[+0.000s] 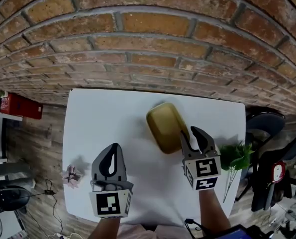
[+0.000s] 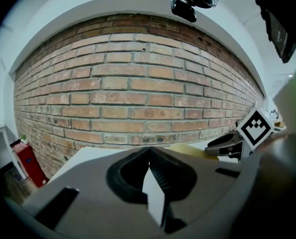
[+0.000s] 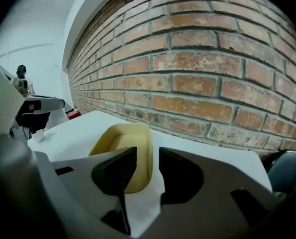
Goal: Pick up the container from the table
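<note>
A shallow yellow container (image 1: 165, 126) lies on the white table (image 1: 103, 113), towards the back and right of centre. My right gripper (image 1: 193, 132) hovers at the container's near right corner, jaws apart. In the right gripper view the container's right rim (image 3: 147, 143) lines up with the gap between the open jaws of the right gripper (image 3: 148, 156); the pads do not press on it. My left gripper (image 1: 114, 148) is over bare table to the container's left, and its jaws meet at the tips in the left gripper view (image 2: 148, 149), holding nothing.
A green plant sprig (image 1: 236, 156) lies at the table's right edge, a small pink object (image 1: 72, 176) near its left edge. A brick wall (image 1: 152, 39) stands right behind the table. A dark chair (image 1: 267, 128) is at the right and a red box (image 1: 21, 106) at the left.
</note>
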`<state>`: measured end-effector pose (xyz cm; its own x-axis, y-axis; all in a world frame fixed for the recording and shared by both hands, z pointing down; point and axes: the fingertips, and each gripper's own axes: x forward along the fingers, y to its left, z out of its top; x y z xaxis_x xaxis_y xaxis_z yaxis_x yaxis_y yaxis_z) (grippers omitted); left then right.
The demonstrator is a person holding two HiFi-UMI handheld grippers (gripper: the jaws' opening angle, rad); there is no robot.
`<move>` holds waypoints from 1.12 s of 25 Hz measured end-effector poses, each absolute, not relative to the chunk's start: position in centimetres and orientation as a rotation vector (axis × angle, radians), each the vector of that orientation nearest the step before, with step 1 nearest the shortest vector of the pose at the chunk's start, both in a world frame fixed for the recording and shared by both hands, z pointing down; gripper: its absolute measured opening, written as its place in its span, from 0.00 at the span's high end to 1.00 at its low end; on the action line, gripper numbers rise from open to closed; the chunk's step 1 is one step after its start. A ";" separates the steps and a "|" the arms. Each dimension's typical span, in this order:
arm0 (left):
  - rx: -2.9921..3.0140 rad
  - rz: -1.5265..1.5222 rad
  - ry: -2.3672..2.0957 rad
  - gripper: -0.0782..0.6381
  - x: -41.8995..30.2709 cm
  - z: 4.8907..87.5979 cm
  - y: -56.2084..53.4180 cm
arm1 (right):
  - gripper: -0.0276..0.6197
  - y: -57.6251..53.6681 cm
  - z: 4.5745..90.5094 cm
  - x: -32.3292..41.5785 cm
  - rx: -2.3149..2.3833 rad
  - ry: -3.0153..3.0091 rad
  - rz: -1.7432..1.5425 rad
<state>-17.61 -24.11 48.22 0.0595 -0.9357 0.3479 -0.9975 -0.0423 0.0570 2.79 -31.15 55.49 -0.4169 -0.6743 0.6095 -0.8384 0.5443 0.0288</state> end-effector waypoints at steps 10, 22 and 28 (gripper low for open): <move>2.043 0.333 -1.938 0.88 -17.7 49.7 -24.8 | 0.76 -31.4 57.6 3.1 1.189 -2.183 0.417; 2.041 0.364 -1.926 0.88 -18.0 50.5 -24.7 | 0.80 -31.3 58.6 3.1 1.185 -2.164 0.433; 2.033 0.349 -1.919 0.88 -17.8 50.6 -24.9 | 0.85 -31.3 58.7 3.0 1.188 -2.155 0.437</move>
